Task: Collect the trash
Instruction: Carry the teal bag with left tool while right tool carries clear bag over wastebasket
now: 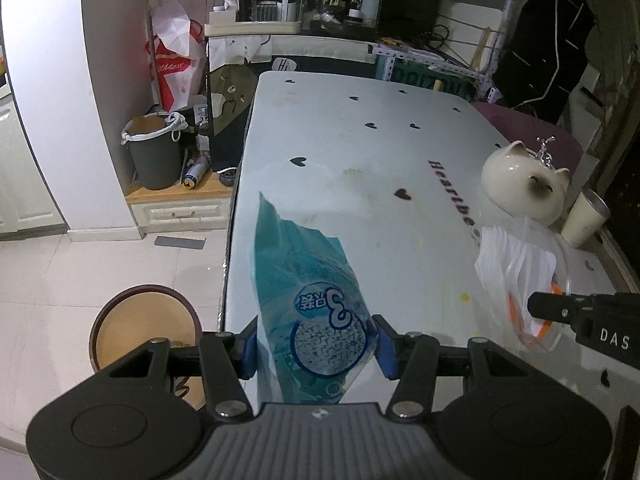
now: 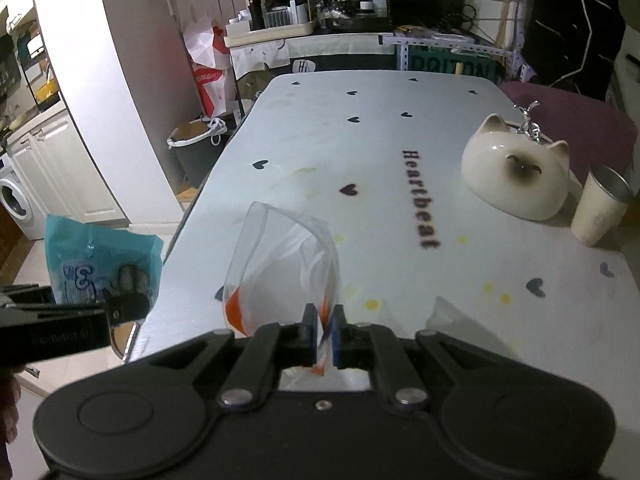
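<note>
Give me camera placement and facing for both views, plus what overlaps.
Left wrist: sits on the left gripper, looks down along its fingers over the table's left edge; its pads clamp a teal wrapper; the right gripper shows at the right edge.
Right wrist: sits on the right gripper, looks down the table; shut on a clear plastic bag; the left gripper enters at left.
Shared: table, cat-shaped ceramic jar, cup, grey trash bin, both pieces of trash.

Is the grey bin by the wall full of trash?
Cannot tell. The grey bin has a white liner over its rim, but its inside is not clearly visible.
</note>
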Tool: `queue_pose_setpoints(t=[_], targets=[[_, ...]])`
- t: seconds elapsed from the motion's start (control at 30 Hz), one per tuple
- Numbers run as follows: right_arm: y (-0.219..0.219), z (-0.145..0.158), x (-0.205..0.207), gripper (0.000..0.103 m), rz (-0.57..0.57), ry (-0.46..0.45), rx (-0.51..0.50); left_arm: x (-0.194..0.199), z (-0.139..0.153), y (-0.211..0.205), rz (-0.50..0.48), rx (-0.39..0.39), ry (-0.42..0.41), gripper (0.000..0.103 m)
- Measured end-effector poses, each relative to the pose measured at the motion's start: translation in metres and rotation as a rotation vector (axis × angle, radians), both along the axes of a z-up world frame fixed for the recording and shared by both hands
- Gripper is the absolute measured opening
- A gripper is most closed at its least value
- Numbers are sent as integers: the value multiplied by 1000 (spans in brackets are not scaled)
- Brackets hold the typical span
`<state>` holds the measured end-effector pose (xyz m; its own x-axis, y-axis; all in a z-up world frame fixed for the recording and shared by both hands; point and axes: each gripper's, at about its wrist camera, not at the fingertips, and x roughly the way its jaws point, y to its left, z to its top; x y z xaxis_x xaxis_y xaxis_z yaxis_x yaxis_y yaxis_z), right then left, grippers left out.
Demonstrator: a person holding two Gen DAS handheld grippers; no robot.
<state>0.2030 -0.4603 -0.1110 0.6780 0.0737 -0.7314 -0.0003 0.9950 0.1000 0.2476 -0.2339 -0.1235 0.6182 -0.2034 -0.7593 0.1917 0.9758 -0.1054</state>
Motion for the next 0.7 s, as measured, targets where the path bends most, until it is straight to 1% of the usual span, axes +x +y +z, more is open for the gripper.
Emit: queue_pose_setpoints(t=[0.17,0.4,0.57,0.7], targets=[[14,3,-12,7,-4,0,4,-12,3,16,2,-5,-5,55],[44,8,-17,7,-21,-7,-8,-17,6,44,-3,-23,-12,55],[77,11,-15,7,-36,-12,-15,-13,9,76,-12,-32,-22,55],[108,13,-11,6,-49,-11,-13,-6,11,109,-17,-37,-22,55]])
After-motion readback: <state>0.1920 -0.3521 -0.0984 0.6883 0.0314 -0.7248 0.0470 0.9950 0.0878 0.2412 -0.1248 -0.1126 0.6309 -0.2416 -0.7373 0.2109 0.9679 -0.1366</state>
